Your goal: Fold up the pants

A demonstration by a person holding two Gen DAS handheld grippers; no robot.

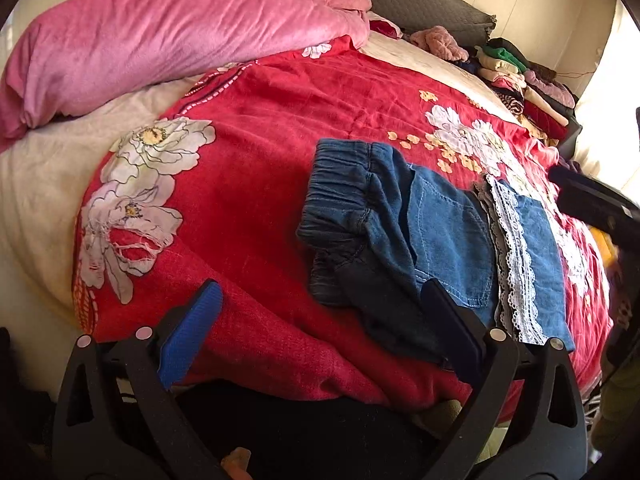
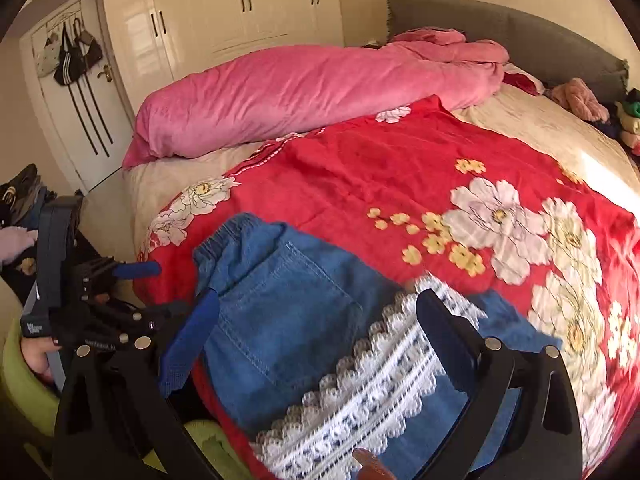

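Pink duvet (image 1: 160,40), clothes pile (image 1: 520,76) beyond folded denim pants (image 1: 420,232) on red floral bedspread (image 1: 260,140). Left gripper (image 1: 320,332), right gripper (image 2: 316,340): spread wide over pants, gripping nothing.

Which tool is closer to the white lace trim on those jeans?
Right. The right tool hangs directly over the lace trim, its open fingers either side of it. The left tool sits open off toward the waistband end of the jeans, beside the lace.

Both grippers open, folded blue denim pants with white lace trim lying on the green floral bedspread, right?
Not quite: the floral bedspread is red, not green, as the left wrist view shows. The rest holds: left gripper and right gripper open, folded blue denim pants with white lace trim on it.
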